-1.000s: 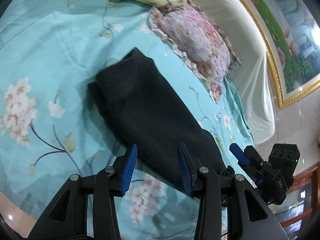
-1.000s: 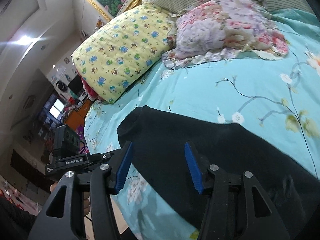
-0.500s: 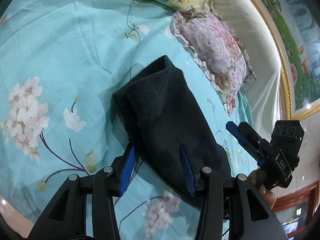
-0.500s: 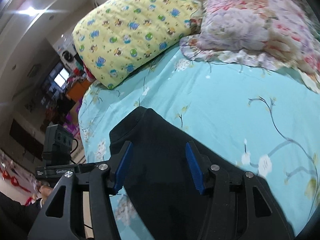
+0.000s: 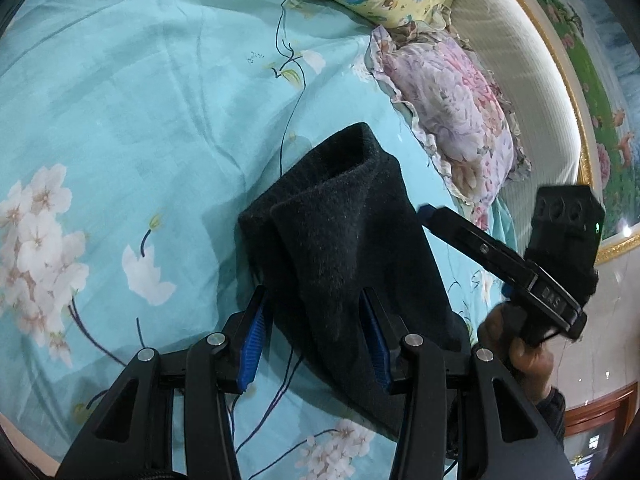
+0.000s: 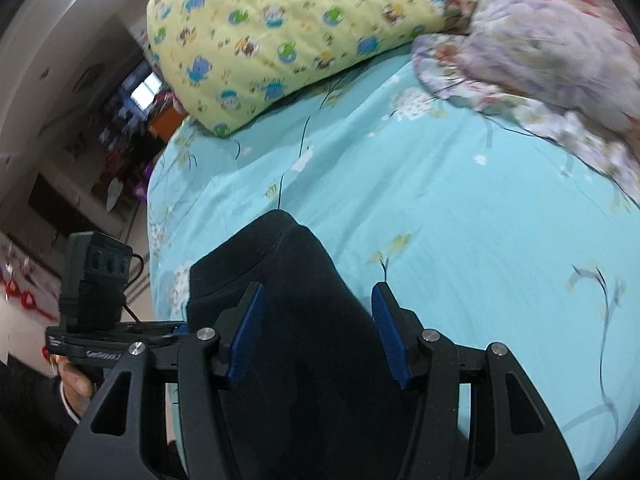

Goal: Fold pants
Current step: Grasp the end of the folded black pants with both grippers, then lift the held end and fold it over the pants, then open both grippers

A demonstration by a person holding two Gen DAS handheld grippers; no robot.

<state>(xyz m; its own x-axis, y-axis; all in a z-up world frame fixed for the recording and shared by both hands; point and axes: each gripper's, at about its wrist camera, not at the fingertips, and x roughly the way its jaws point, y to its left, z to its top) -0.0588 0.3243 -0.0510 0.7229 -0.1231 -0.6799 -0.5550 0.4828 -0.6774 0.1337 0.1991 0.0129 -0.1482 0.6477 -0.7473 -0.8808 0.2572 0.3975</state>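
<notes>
The black pants (image 5: 340, 240) lie folded into a long narrow bundle on the teal flowered sheet (image 5: 140, 120), with the rolled end pointing towards the pillows. My left gripper (image 5: 314, 320) stands open over the near part of the bundle, the cloth showing between its blue pads. In the right wrist view the pants (image 6: 288, 280) run under my right gripper (image 6: 318, 312), which is open too, its pads astride the dark cloth. From the left wrist view the right gripper (image 5: 432, 216) reaches in at the bundle's right edge, held by a hand (image 5: 516, 352).
A yellow cartoon-print pillow (image 6: 280, 28) and a pink flowered pillow (image 5: 452, 112) lie at the head of the bed against a padded cream headboard (image 5: 520, 68). The sheet stretches wide to the left of the pants. The bed's edge and the room floor lie at far left (image 6: 80, 160).
Both grippers have come in over the pants. The right gripper swung left along the bundle towards its rolled end and now shows beside it in the left wrist view. The left gripper sank slightly.
</notes>
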